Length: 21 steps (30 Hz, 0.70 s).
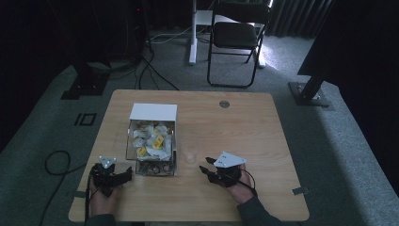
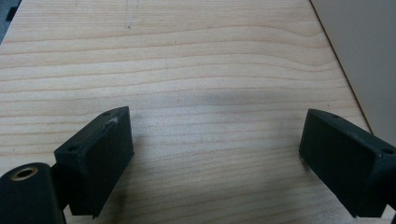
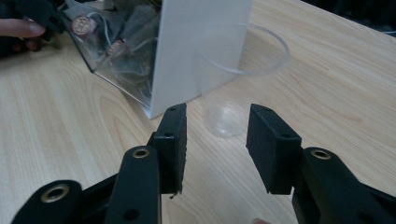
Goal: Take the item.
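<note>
**Clear cup dead ahead of my right gripper**

I am resting both hands on the pale wood-grain counter [image 1: 244, 117]. The glass-walled box [image 1: 151, 141] of wrapped sachets is standing between them. My right gripper [image 3: 216, 140], spread, is facing the upright clear plastic cup [image 3: 240, 79] beside the box. My left gripper [image 2: 215, 158] is gaping over bare wood.

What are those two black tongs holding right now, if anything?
Nothing. The left tongs gape over bare table; the right tongs stand open, short of the clear plastic cup.
</note>
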### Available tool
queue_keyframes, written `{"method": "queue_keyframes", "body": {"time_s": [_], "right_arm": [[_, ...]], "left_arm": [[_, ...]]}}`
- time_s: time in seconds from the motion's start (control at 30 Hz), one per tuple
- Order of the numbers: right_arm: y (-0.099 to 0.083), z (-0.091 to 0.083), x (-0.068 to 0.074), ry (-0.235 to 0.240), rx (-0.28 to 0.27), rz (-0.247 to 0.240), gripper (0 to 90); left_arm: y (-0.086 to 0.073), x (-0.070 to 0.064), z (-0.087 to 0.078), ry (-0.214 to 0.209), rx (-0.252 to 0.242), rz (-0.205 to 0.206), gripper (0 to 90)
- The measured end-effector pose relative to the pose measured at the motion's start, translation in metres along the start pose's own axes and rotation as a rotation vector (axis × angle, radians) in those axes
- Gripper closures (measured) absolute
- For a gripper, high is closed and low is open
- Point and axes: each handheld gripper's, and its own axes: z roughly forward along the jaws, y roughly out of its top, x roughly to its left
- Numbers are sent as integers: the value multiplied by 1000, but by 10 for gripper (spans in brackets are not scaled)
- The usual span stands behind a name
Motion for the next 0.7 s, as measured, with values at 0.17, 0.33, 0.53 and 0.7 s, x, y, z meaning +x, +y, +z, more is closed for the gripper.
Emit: {"method": "queue_keyframes", "body": {"time_s": [0.17, 0.33, 0.53, 0.7], "right_arm": [[5, 6, 6, 13, -2, -15, 580], [11, 13, 14, 33, -9, -33, 586], [17, 20, 25, 62, -14, -54, 595], [20, 25, 33, 85, -19, -68, 602]], "left_arm": [[0, 0, 0, -1, 0, 1, 104], [0, 0, 0, -1, 1, 1, 104], [0, 0, 0, -1, 1, 1, 104], [0, 0, 0, 0, 1, 1, 104]]}}
